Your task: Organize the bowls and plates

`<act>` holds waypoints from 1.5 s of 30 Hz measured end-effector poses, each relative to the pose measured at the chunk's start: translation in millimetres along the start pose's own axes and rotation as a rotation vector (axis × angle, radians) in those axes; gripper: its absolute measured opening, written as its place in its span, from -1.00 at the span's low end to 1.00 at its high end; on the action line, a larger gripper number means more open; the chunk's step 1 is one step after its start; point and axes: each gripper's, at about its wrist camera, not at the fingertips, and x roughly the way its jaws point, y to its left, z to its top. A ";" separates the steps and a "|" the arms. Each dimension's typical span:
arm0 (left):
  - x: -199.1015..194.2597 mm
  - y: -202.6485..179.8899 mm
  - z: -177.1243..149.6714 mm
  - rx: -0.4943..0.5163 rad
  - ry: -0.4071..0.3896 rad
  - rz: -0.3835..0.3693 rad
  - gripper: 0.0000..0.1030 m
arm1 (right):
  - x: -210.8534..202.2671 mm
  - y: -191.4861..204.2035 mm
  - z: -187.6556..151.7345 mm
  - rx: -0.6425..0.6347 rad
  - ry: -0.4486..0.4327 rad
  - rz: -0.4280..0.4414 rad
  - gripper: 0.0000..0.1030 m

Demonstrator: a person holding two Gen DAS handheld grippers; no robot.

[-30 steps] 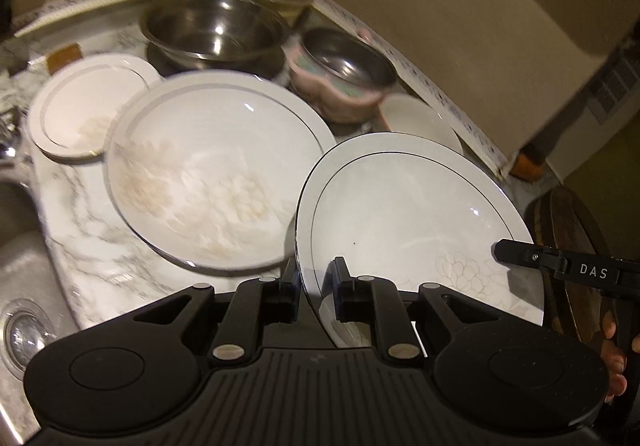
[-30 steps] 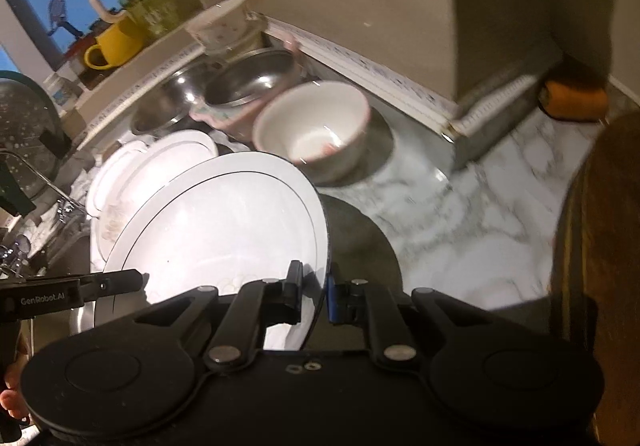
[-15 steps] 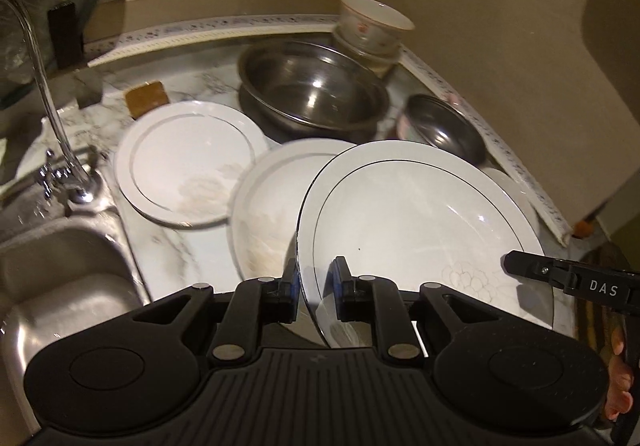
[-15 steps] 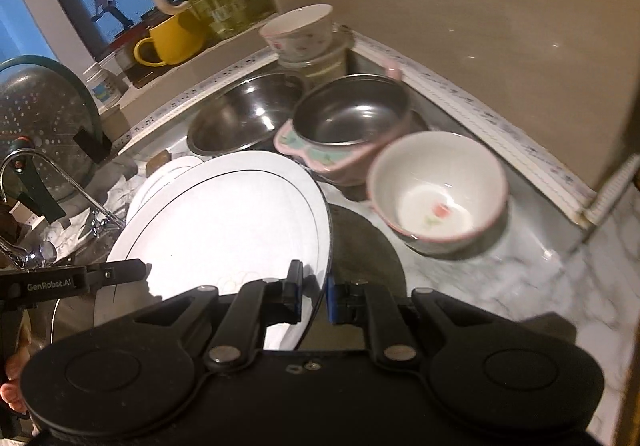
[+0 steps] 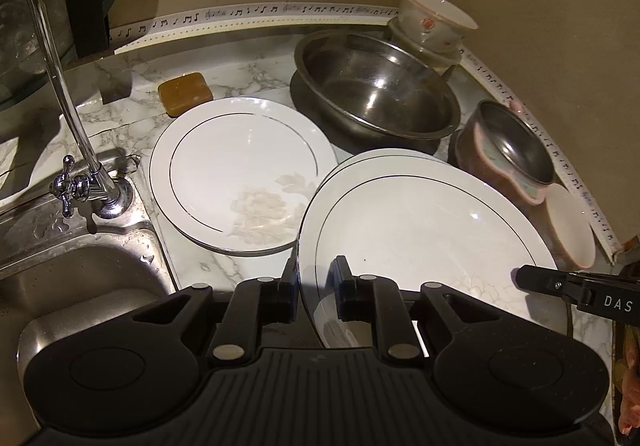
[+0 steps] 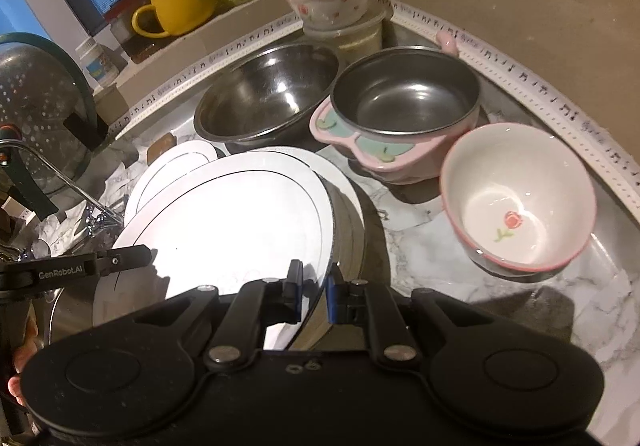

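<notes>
Plate (image 5: 420, 230) clamped at rim by left gripper (image 5: 313, 282) and right gripper (image 6: 311, 296), now over second plate (image 6: 344, 181).

Dim, warm yellow light fills both views. The held plate (image 6: 224, 230) blows out to white glare in the right view. Fisheye bending curves the edges, and dark shadows pool on the worktop (image 6: 440, 266).

White plate (image 5: 420, 230) with silver ring, yellow mug (image 6: 176, 7), grey-veined marble counter (image 5: 120, 113)

Held plate (image 5: 420, 230) hides most of plate beneath (image 6: 344, 181).
</notes>
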 end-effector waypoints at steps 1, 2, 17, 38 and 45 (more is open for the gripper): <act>2.1 0.5 0.3 0.004 0.004 0.001 -0.69 | 2.2 0.1 0.1 0.002 0.005 0.001 -0.76; 3.7 0.8 1.0 0.007 0.006 0.001 -0.69 | 4.1 -0.4 0.0 0.004 0.010 0.002 -0.76; 18.6 -0.4 7.2 0.021 0.024 -0.002 -0.70 | 17.2 -8.3 3.8 0.037 0.053 0.001 -0.77; 14.9 -0.6 0.4 0.084 -0.035 0.023 -0.71 | 21.7 -21.4 11.5 0.100 0.038 0.026 -0.83; 15.1 -2.6 -1.4 0.099 -0.047 0.035 -0.71 | 25.0 -20.0 17.8 0.086 0.054 0.022 -0.79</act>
